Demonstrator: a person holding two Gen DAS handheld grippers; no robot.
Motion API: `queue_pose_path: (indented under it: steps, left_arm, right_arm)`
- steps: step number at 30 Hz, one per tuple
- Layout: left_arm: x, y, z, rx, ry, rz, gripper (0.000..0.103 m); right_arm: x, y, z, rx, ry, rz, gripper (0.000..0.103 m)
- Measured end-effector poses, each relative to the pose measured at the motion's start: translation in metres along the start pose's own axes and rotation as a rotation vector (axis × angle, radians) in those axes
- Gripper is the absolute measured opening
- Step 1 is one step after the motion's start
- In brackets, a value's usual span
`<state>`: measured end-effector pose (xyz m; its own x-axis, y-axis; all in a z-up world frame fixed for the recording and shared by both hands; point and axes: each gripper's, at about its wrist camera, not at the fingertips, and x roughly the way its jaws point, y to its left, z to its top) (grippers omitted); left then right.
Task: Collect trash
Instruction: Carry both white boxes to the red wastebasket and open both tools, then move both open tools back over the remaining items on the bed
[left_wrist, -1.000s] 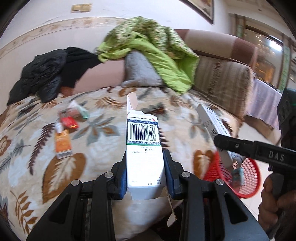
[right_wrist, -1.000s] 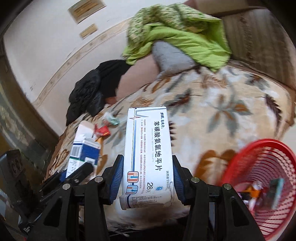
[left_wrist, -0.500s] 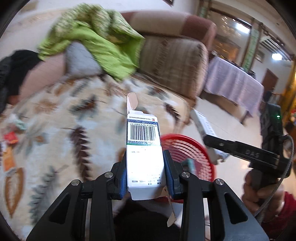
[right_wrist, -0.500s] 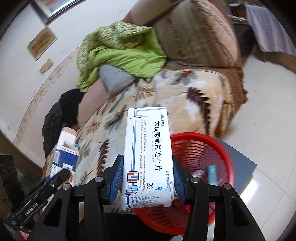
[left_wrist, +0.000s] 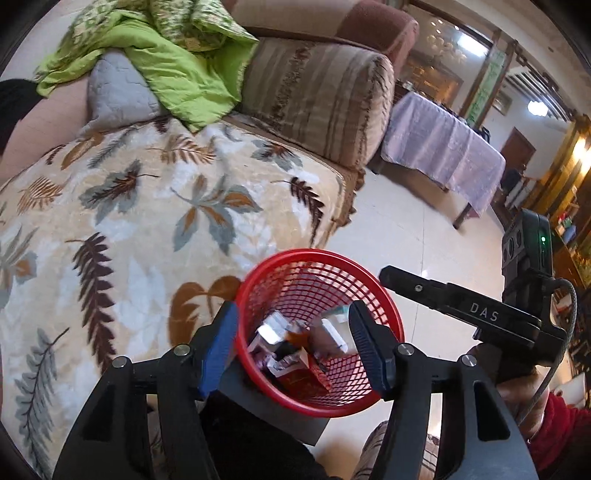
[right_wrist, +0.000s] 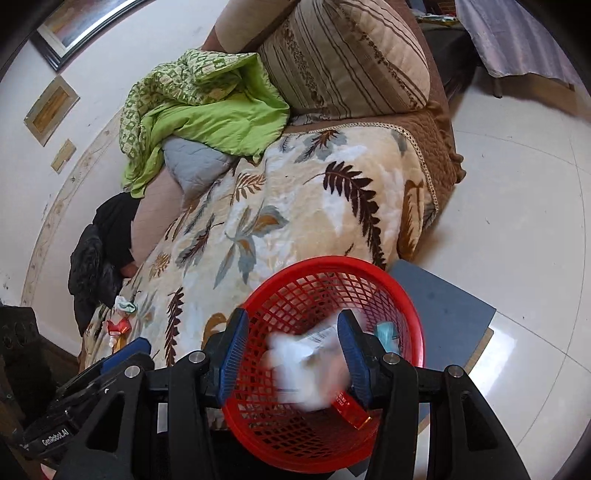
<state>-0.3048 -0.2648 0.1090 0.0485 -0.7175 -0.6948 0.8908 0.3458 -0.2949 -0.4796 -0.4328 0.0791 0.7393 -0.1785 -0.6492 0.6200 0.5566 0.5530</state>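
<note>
A red mesh basket (left_wrist: 388, 306) stands on a grey board beside the sofa, with several packets and wrappers (left_wrist: 288, 354) inside. My left gripper (left_wrist: 291, 314) hangs right over it; its jaws are opening and nothing is between them. Over the same basket (right_wrist: 332, 260) is my right gripper (right_wrist: 291, 317), and a blurred white box (right_wrist: 310, 369) is dropping loose between its pads into the basket. A hand in a red sleeve (left_wrist: 554, 417) holds the right gripper, whose finger (left_wrist: 410, 282) shows no box in the left wrist view. More litter lies far left on the sofa: a red packet (right_wrist: 118, 326) and a teal-white wrapper (right_wrist: 125, 304).
The sofa carries a leaf-patterned blanket (left_wrist: 147, 221), a green quilt (left_wrist: 177, 74), a grey cushion (right_wrist: 192, 162) and a black jacket (right_wrist: 99, 258). The grey board (right_wrist: 443, 310) lies on pale floor tiles. A table under a lilac cloth (left_wrist: 443, 147) stands behind.
Both grippers swung from above the sofa to above the red basket. The barcode box has left the left jaws, which widened. The white tablet box has slipped out of the right jaws.
</note>
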Motion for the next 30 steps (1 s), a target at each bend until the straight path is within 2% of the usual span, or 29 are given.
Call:
queue_pose_path:
  steps: [3, 6, 14, 18, 23, 25, 30]
  left_arm:
    - [-0.014, 0.013, -0.005, -0.011, -0.025, 0.041, 0.061]
    - [-0.03, 0.026, -0.012, -0.014, -0.054, 0.103, 0.065]
    - [-0.068, 0.077, -0.023, -0.102, -0.111, 0.214, 0.068]
    - [-0.087, 0.112, -0.029, -0.176, -0.148, 0.274, 0.069]
    - [-0.114, 0.155, -0.042, -0.249, -0.191, 0.399, 0.071]
    - [-0.127, 0.178, -0.05, -0.306, -0.211, 0.438, 0.074]
    - [-0.151, 0.235, -0.07, -0.444, -0.235, 0.528, 0.075]
  right_arm:
    - [0.0, 0.01, -0.001, -0.021, -0.002, 0.014, 0.055]
    - [0.005, 0.026, -0.005, -0.061, 0.016, 0.03, 0.055]
    - [0.03, 0.088, -0.023, -0.201, 0.084, 0.085, 0.055]
    - [0.046, 0.131, -0.033, -0.295, 0.094, 0.111, 0.055]
    - [0.075, 0.181, -0.046, -0.371, 0.12, 0.147, 0.055]
    - [0.088, 0.203, -0.053, -0.411, 0.137, 0.156, 0.055]
    - [0.119, 0.25, -0.071, -0.465, 0.166, 0.182, 0.055]
